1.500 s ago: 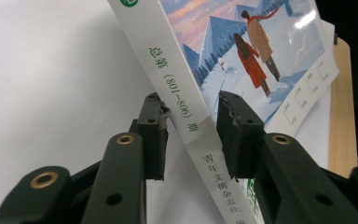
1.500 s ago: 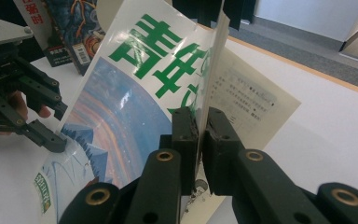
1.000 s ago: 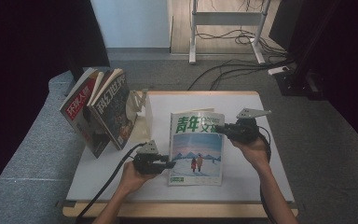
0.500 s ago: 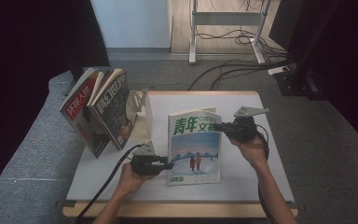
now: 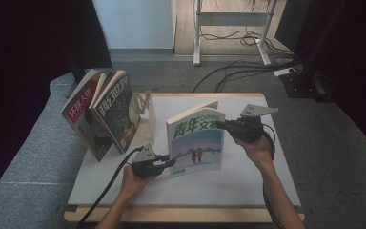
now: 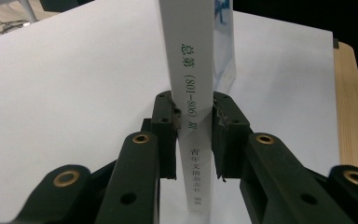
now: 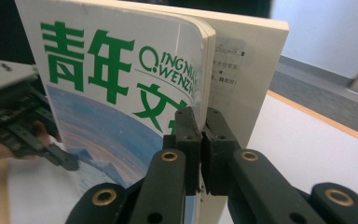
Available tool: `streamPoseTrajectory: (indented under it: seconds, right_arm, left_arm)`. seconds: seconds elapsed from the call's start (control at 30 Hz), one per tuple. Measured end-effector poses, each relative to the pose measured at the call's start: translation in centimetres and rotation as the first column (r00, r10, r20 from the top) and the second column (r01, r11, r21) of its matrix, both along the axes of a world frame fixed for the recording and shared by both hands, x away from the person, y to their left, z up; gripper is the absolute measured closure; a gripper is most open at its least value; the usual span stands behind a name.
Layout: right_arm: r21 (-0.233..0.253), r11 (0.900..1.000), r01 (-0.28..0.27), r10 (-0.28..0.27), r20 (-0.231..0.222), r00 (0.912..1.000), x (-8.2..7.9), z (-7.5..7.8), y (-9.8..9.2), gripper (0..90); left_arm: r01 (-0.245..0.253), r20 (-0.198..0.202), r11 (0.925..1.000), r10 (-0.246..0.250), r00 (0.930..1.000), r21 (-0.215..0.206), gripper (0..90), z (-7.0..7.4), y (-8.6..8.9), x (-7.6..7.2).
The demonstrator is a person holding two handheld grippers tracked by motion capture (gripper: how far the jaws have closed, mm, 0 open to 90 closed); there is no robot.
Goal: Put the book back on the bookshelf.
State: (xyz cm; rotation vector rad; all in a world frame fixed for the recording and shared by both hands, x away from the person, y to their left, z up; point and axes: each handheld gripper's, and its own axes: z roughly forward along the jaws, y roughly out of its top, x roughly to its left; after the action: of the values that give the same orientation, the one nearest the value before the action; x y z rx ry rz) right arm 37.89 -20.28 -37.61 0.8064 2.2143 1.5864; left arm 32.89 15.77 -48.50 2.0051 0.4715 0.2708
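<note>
we've got the magazine (image 5: 196, 142) stood up mid-table, left gripper (image 5: 169, 163) clamped on its spine, right gripper (image 5: 222, 125) pinching only the cover, which could tear or slip, dropping it.

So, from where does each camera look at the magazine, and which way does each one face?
High view: sits above the person's side, faces forward and down on the white table; forearms and both tongs show.
Left gripper view: rides the left tongs, faces the magazine spine clamped between its jaws.
Right gripper view: rides the right tongs, faces the front cover it pinches.
Shared: all three see the green-titled magazine; the right gripper view also shows the left tongs.
</note>
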Motion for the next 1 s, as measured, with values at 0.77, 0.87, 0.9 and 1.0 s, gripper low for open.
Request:
streamPoseTrajectory:
  seconds: [0.77,0.87,0.9,1.0]
  right_arm:
    - [-0.050,0.998,-0.027,0.026,-0.014,0.9996,-0.2,-2.3,-1.0,52.0]
    - [-0.043,0.998,-0.044,0.043,-0.019,0.9989,-0.2,-2.9,-0.9,52.7]
    - [-0.039,0.998,-0.050,0.049,-0.024,0.9985,-0.2,-3.1,-0.8,54.2]
    - [-0.033,0.998,-0.055,0.054,-0.018,0.9984,-0.4,-3.2,-0.7,55.6]
  left_arm:
    - [0.003,0.037,0.9994,-0.005,0.9993,0.034,74.4,-0.1,-0.2,-1.6]
    - [0.000,0.037,0.9994,-0.002,0.9993,0.036,74.3,-0.1,-0.2,-1.6]
    - [-0.002,0.035,0.9994,0.001,0.9994,0.035,74.2,0.0,-0.2,-1.7]
    - [-0.001,0.034,0.9993,0.000,0.9994,0.038,73.8,0.0,-0.3,-1.7]
